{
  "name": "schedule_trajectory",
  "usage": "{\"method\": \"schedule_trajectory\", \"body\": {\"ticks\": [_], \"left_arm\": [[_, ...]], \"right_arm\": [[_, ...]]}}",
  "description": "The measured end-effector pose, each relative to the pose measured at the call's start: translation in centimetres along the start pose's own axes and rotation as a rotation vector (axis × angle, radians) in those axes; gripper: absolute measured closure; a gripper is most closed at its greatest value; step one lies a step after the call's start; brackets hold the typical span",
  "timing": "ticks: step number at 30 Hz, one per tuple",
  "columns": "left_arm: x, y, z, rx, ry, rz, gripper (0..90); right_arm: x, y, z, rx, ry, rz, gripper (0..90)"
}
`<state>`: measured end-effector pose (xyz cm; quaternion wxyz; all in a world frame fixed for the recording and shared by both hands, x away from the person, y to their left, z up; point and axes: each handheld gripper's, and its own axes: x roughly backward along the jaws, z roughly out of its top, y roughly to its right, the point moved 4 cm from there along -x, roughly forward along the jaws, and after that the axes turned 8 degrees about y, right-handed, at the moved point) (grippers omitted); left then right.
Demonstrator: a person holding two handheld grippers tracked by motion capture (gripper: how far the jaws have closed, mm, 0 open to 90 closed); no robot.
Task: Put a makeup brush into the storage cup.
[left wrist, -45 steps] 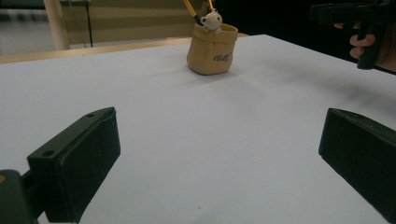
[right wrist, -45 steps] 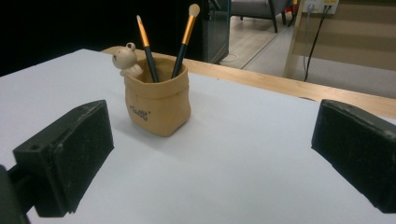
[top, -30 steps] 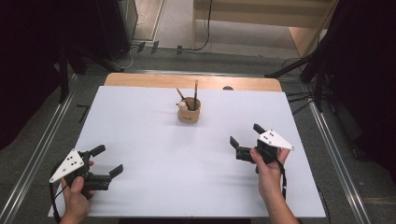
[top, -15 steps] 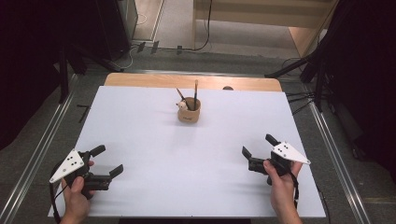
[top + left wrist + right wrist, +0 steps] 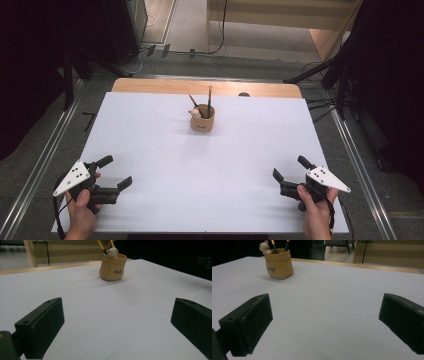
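The printed word on the tan pen pot (image 5: 202,121) is too blurred to read, and the upper ends of its pencils (image 5: 273,247) are cut off by the top edge in both gripper views. The left gripper (image 5: 116,172), jaws spread wide with nothing between them, sits low over the white table (image 5: 150,130); the pot stands well ahead of it, slightly right of its centre line. The right gripper (image 5: 291,169), likewise wide and holding nothing, has the pot well ahead and toward its left jaw. The pot holds two pencils leaning apart and a small white bear figure (image 5: 111,251) perched at its rim.
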<state>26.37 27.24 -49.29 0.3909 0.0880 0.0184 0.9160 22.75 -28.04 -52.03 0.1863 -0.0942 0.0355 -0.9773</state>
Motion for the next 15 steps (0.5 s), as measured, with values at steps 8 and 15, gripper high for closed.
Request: {"method": "schedule_trajectory", "body": {"ticks": [8,15], "left_arm": [[0.1,-0.1,0.1,-0.003,0.004,0.0,0.0],[-0.1,-0.1,0.1,-0.007,0.0,-0.001,0.0]], "right_arm": [[2.3,1.6,-1.0,-0.013,-0.014,-0.035,0.0],[2.9,2.2,-1.2,-0.04,-0.013,-0.07,0.0]]}}
